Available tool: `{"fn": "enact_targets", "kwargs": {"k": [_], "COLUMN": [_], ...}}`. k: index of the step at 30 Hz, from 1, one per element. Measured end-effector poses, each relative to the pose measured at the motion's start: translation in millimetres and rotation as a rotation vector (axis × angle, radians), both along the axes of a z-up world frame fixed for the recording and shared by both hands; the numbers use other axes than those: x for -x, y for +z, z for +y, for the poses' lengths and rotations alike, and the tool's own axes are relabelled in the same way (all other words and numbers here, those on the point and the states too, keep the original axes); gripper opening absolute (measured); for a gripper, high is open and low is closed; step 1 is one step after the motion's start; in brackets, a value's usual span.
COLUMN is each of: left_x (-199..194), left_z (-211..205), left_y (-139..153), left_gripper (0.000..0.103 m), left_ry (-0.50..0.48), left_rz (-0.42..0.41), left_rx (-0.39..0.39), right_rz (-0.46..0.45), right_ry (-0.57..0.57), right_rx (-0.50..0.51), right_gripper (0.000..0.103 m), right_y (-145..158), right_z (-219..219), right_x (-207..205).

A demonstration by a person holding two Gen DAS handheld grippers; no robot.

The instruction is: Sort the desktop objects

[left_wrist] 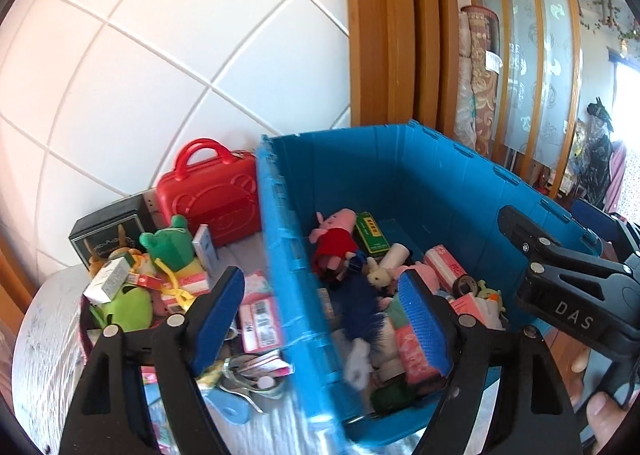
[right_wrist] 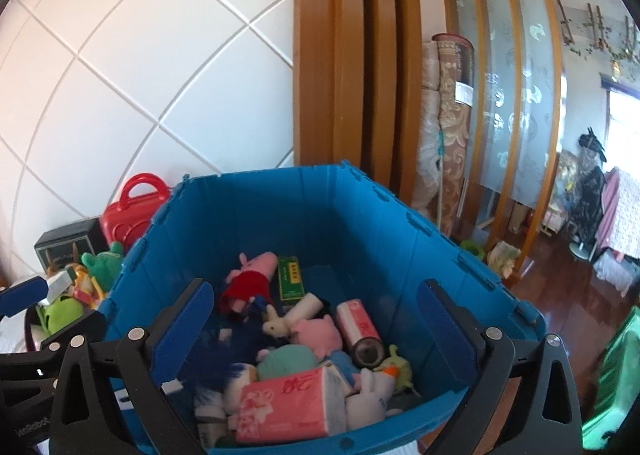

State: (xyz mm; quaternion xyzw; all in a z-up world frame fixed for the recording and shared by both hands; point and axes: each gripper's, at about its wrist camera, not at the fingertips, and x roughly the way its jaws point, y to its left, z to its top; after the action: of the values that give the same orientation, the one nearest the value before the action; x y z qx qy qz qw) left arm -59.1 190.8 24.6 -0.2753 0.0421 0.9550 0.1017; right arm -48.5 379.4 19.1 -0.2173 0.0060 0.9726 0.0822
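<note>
With both the left gripper and right gripper spread empty above the blue plastic crate, we judge the soft, light green plush frog, left of our left jaws, best pinched mid-body.

**Few readable marks among the clutter**

The clearest lettering is "DAS", white capitals on the black body of the right tongs, seen at the right edge of the left wrist view. In the right wrist view, small white letters run along the black frame at the near left corner; only an ending like "Robot" can be made out. A pink tissue pack near the front of the blue crate carries a large white "240". The green box farther back bears a yellow label with characters too small to read. A barcode label lies left of the crate; its digits are illegible.
</note>
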Motion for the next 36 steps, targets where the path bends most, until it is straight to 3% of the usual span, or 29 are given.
{"fn": "enact_targets", "kwargs": {"k": [3, 6, 14, 19, 25, 28, 32, 33, 34, 36], "left_x": [-9.7, -13.1, -11.0, -16.6, -16.9, -10.9, -0.5, 2.1, 4.6, 7.4], "left_z": [-46.1, -99.7, -233.7, -288.6, -305.9, -305.7, -301.7, -302.3, -303.3, -304.0], "left_y": [-2.9, -19.0, -109.4, -167.7, -221.1, -247.3, -277.7, -283.5, -287.4, -284.9], "left_gripper": [0.079, 0.079, 0.079, 0.079, 0.079, 0.079, 0.079, 0.075, 0.064, 0.063], "left_ry": [0.075, 0.151, 0.376, 0.449, 0.442, 0.423, 0.427, 0.427, 0.423, 0.427], "left_rz": [0.016, -0.022, -0.296, -0.437, -0.541, -0.601, -0.659, -0.664, -0.667, -0.642], "left_rx": [0.019, 0.030, 0.035, 0.014, -0.029, -0.055, -0.032, -0.034, -0.047, -0.053], "right_rz": [0.005, 0.009, -0.112, -0.274, -0.500, -0.573, -0.641, -0.650, -0.661, -0.677], "right_ry": [0.089, 0.200, 0.530, 0.661, 0.657, 0.630, 0.588, 0.579, 0.570, 0.554], "right_rx": [0.005, 0.002, -0.031, -0.055, -0.074, -0.087, -0.092, -0.094, -0.096, -0.097], "right_gripper": [0.103, 0.103, 0.103, 0.103, 0.103, 0.103, 0.103, 0.103, 0.103, 0.103], "right_y": [3.6, 2.4, -41.9, -96.3, -174.2, -201.9, -228.9, -233.1, -237.7, -243.8], "right_z": [-29.9, -68.5, -198.1, -272.5, -313.7, -316.8, -313.4, -312.1, -310.8, -307.1], "right_x": [-4.7, -7.6, -0.3, 10.6, 29.0, 34.8, 45.2, 47.7, 50.7, 56.2]}}
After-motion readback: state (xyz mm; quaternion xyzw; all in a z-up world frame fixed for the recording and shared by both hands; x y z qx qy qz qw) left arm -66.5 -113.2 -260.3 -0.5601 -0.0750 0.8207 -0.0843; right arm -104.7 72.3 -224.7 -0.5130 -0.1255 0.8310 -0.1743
